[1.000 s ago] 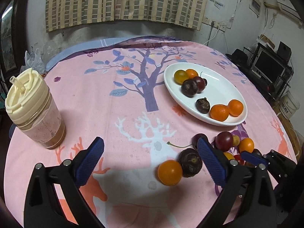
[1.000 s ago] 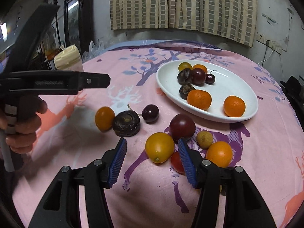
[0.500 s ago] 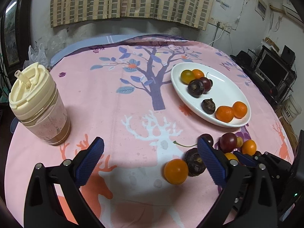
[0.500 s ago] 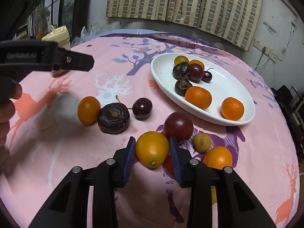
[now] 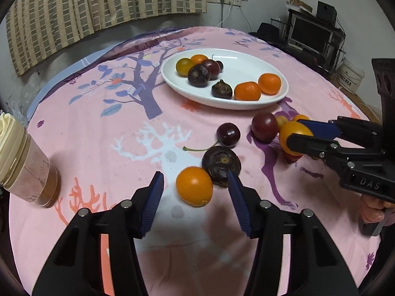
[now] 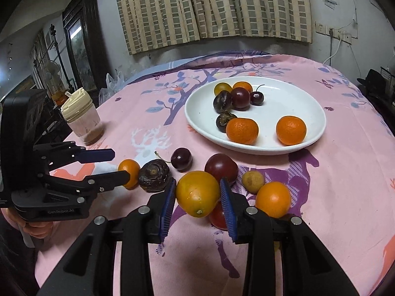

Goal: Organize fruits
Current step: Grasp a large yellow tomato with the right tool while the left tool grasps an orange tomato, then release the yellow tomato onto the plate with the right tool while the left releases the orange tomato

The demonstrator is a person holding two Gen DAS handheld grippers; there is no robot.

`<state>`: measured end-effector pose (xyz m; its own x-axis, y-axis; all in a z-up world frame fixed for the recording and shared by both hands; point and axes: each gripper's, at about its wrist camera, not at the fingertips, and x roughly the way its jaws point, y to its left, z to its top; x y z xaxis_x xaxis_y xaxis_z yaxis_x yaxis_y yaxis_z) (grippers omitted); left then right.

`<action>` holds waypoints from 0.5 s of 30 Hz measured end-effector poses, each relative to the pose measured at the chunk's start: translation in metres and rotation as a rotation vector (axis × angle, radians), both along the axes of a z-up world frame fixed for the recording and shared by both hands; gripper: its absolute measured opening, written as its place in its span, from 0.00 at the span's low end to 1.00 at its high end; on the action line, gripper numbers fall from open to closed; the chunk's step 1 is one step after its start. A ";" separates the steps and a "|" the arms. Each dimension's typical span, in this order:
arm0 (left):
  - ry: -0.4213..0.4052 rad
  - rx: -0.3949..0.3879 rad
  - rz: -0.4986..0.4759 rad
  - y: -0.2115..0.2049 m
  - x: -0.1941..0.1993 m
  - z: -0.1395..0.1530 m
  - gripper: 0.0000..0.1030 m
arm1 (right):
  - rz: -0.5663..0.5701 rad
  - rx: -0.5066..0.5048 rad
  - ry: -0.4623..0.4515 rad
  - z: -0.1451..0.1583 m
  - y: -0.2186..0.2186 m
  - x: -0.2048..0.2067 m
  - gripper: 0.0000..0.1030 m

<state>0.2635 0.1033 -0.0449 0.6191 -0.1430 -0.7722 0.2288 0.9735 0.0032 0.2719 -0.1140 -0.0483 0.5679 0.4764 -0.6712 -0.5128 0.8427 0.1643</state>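
My right gripper (image 6: 197, 197) is shut on a yellow-orange tomato (image 6: 197, 193) and holds it just above the cloth; it also shows in the left wrist view (image 5: 293, 135). My left gripper (image 5: 195, 190) is open around a small orange fruit (image 5: 194, 189), with a dark wrinkled fruit (image 5: 221, 162) by its right finger. A white oval plate (image 6: 291, 98) holds several fruits. Loose on the cloth lie a cherry (image 6: 181, 159), a dark red plum (image 6: 221, 167), a small tan fruit (image 6: 253, 181), an orange (image 6: 272, 198) and a red tomato (image 6: 218, 218).
A lidded cup of brown drink (image 5: 22, 167) stands at the table's left; it also shows in the right wrist view (image 6: 82, 120). The round table carries a pink printed cloth (image 5: 111, 128). A monitor and shelves (image 5: 311, 34) stand beyond the right edge.
My right gripper has shut on the yellow-orange tomato and lifted it slightly. My left gripper has narrowed and moved forward around the small orange fruit.
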 end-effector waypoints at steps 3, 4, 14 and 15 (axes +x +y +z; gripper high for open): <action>0.020 0.000 -0.001 -0.001 0.002 -0.005 0.47 | 0.009 -0.001 0.000 0.000 0.001 -0.003 0.36; 0.032 -0.005 -0.003 0.000 0.004 -0.007 0.46 | 0.011 -0.003 0.001 0.000 0.002 -0.003 0.36; 0.075 -0.034 0.005 0.004 0.013 -0.020 0.35 | 0.016 -0.003 0.000 0.000 0.002 -0.004 0.36; 0.072 -0.028 0.009 0.005 0.013 -0.021 0.34 | 0.016 -0.003 0.000 0.000 0.002 -0.004 0.36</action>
